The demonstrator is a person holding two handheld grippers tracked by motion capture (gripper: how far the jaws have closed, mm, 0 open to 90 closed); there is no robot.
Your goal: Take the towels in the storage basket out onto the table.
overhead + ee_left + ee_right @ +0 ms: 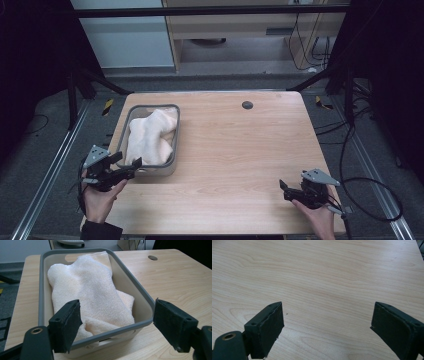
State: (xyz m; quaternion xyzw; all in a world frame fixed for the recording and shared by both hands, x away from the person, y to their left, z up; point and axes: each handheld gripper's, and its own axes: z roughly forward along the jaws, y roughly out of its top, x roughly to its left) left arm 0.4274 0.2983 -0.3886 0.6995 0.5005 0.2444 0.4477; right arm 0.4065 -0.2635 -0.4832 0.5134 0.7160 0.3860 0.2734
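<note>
A cream terry towel (149, 137) lies crumpled in a grey-rimmed rectangular tub (176, 131) on the left side of the wooden worktop (240, 150); the towel's long axis runs with the tub's, from the person's side toward the far edge; its surface is soft, looped, folded over itself; the left gripper (128, 166) hangs spread wide at the tub's near end; the right gripper (286, 190), likewise wide, holds nothing over bare wood at the near right.

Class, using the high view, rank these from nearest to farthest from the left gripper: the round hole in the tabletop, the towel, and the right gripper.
1. The towel, in the grey bin just ahead of the left gripper.
2. The round hole, far side of the table, right of centre.
3. The right gripper, near the table's front right corner.
</note>
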